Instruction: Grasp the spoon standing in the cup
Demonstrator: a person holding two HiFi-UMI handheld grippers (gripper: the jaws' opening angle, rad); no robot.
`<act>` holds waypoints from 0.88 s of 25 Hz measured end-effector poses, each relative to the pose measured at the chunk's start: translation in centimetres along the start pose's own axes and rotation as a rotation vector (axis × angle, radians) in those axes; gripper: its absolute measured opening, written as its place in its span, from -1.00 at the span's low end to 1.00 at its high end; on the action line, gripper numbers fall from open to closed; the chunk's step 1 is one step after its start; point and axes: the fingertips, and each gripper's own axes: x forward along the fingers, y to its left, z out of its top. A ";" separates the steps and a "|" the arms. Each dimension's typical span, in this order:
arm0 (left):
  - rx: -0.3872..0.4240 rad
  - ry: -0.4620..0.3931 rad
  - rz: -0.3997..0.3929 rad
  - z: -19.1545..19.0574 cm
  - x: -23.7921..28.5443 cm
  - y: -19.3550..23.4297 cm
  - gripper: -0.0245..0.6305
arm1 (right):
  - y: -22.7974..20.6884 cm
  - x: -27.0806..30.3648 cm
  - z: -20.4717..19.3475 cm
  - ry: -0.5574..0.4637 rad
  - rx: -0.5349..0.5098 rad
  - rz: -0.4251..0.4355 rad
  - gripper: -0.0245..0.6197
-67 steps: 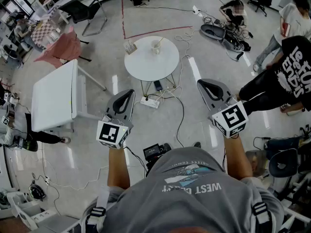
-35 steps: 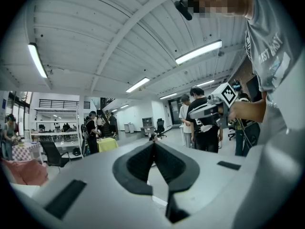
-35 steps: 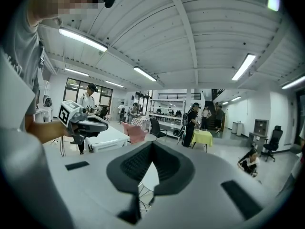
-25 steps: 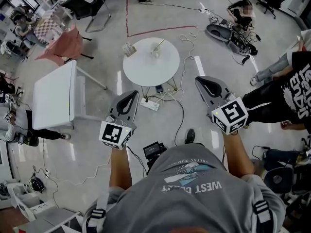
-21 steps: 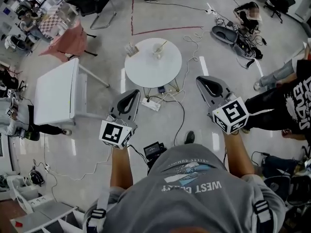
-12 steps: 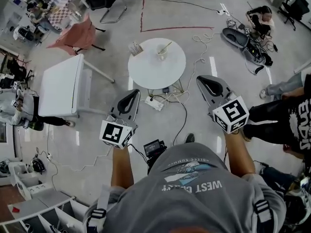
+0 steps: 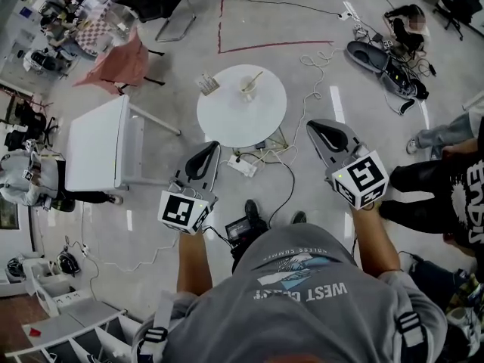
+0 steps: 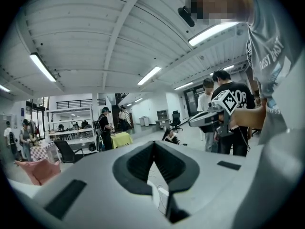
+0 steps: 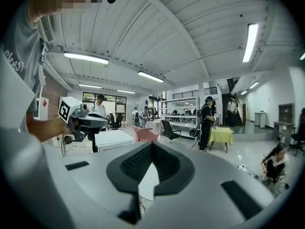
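Observation:
In the head view a white cup [image 7: 247, 90] stands on the far side of a round white table [image 7: 227, 119], with a spoon [image 7: 254, 79] leaning out of it toward the upper right. My left gripper [image 7: 209, 150] and right gripper [image 7: 317, 128] hover over the floor short of the table, well apart from the cup. Both are shut with nothing between the jaws. Neither gripper view shows the cup or the spoon. The left gripper [image 8: 153, 144] and the right gripper [image 9: 151, 145] each point out across the room.
A small holder [image 7: 206, 84] stands at the table's left. A power strip [image 7: 244, 165] and cables lie under the table. A white rectangular table [image 7: 94, 144] stands left. People [image 7: 446, 184] stand right, and gear [image 7: 378, 51] lies on the floor beyond.
The person has stepped forward, so the room has shifted in the head view and a foot now shows below. Both grippers stay shut and keep their pose.

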 end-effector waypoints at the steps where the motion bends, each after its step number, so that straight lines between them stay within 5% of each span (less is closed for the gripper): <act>1: -0.003 0.000 -0.007 -0.2 0.4 0.3 -0.91 | -0.2 0.2 -0.2 0.006 0.004 -0.009 -0.92; 22: -0.011 -0.087 -0.263 -1.3 9.7 10.8 -0.91 | -4.2 7.4 1.3 0.074 0.021 -0.282 -0.92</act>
